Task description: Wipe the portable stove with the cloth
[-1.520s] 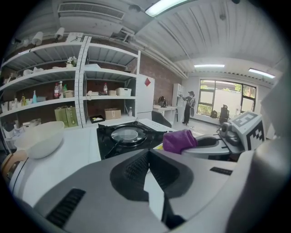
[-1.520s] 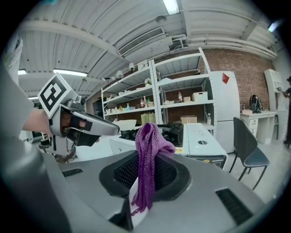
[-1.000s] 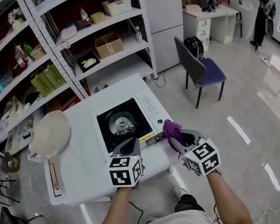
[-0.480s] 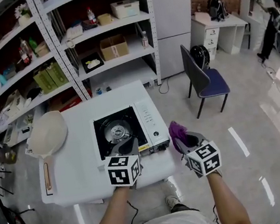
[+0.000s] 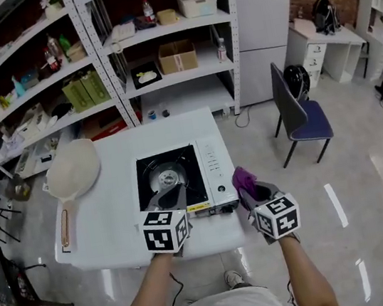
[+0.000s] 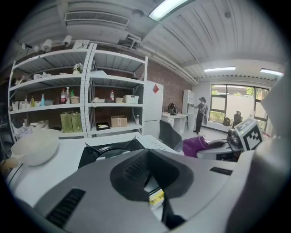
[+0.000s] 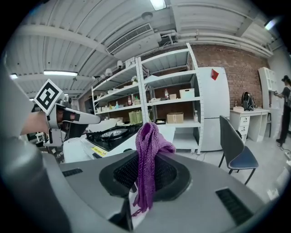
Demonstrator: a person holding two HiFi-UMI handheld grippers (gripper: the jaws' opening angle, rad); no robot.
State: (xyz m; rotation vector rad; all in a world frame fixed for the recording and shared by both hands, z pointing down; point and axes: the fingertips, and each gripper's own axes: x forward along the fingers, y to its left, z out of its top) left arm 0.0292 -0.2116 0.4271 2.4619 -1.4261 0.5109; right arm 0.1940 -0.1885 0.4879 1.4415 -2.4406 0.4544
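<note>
The portable stove (image 5: 181, 179), with a black burner top and a white control panel, sits on the white table (image 5: 116, 225). My left gripper (image 5: 175, 196) hovers over the stove's front edge, shut with nothing in it. In its own view my left gripper (image 6: 148, 175) points at the stove (image 6: 109, 152). The right gripper (image 5: 249, 191) is just off the stove's front right corner, shut on a purple cloth (image 5: 242, 179). From the right gripper (image 7: 145, 182) the cloth (image 7: 150, 154) stands up between the jaws, with the stove (image 7: 111, 134) to its left.
A cream frying pan (image 5: 73, 178) with a wooden handle lies on the table's left side. Metal shelves (image 5: 126, 58) full of goods stand behind the table. A blue chair (image 5: 305, 120) and a white cabinet (image 5: 263, 15) are to the right.
The head view has shifted, so the table sits more to the middle. Both grippers keep about the same places by the stove's front edge, the cloth still held.
</note>
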